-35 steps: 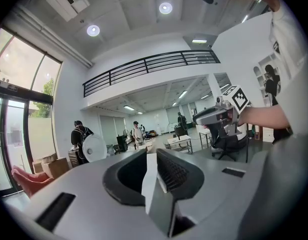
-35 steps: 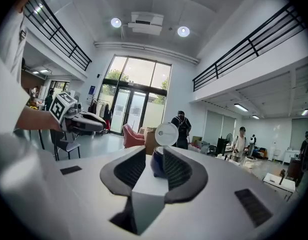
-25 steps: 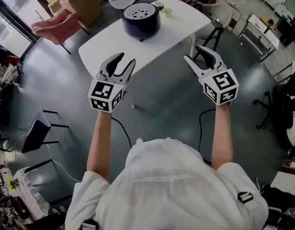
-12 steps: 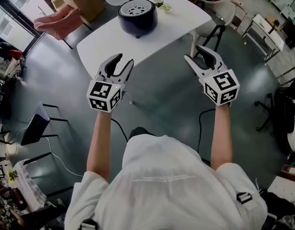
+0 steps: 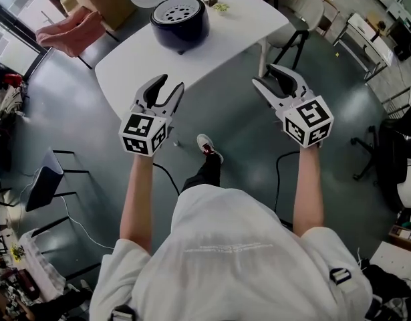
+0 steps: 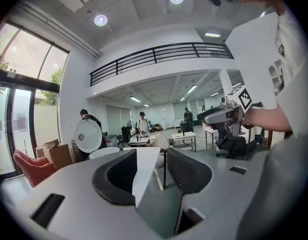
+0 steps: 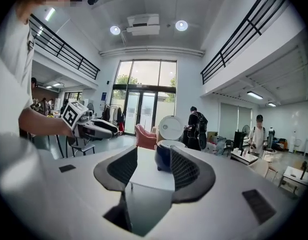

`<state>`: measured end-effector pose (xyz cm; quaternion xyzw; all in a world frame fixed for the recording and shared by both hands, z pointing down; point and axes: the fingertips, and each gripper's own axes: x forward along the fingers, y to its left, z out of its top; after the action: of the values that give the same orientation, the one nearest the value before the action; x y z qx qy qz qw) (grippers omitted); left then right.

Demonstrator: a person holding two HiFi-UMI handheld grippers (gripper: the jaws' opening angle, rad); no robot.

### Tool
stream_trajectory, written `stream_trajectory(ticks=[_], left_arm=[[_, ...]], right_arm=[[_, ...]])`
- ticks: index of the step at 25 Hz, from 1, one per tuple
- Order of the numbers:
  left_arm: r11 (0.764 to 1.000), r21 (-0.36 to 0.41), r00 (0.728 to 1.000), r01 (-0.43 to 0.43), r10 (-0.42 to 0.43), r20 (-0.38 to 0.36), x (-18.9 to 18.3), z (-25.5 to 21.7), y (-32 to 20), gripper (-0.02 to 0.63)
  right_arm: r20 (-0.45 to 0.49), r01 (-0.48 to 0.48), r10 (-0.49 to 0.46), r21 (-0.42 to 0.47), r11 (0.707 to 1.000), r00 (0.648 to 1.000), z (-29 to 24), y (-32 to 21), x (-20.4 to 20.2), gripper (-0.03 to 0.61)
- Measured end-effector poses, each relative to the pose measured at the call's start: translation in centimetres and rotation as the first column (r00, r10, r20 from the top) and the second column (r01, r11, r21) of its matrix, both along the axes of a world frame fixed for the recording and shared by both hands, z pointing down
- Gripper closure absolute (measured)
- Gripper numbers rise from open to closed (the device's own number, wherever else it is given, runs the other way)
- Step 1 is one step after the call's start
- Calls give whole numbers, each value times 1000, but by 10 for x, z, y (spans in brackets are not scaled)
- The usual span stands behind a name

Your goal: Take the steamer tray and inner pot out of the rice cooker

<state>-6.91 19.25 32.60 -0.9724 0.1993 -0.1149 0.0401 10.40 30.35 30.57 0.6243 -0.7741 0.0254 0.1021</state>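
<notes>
Head view: from above the person's head, looking steeply down and forward past the left gripper and right gripper to the white table
Left gripper view: low on its gripper, near level along jaws that have just been opening, nothing between them
Right gripper view: likewise, facing the rice cooker, well off
Shared: table and cooker in all three; each gripper view catches the other gripper
</notes>
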Motion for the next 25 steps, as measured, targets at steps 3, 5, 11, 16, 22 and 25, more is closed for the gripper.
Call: stream_trajectory(ticks=[3,5,11,16,22,25], left_arm=[[1000,-24,1000,-5,5,-12,17,11,-25,411],[999,-38,1000,2,-3,-23,27,16,-48,411],[997,-67,999,24,-26,-29,71,25,-121,411],[997,-68,999,32,-33,-11,103,31,-181,411],[993,-105,999,44,-44,6,126,52,-240,411],[991,-125,999,52,-52,7,135,60,-259,411]], right_arm=[[2,23,-23,-13,1000,1000,3,-23,11,353],[1,19,-19,-14,1000,1000,4,-42,21,353],[13,26,-25,-77,997,1000,18,-106,65,350],[57,20,-15,-80,997,998,20,-170,101,365],[73,65,-55,-142,988,996,43,-233,117,347],[64,76,-66,-168,983,996,52,-250,123,333]])
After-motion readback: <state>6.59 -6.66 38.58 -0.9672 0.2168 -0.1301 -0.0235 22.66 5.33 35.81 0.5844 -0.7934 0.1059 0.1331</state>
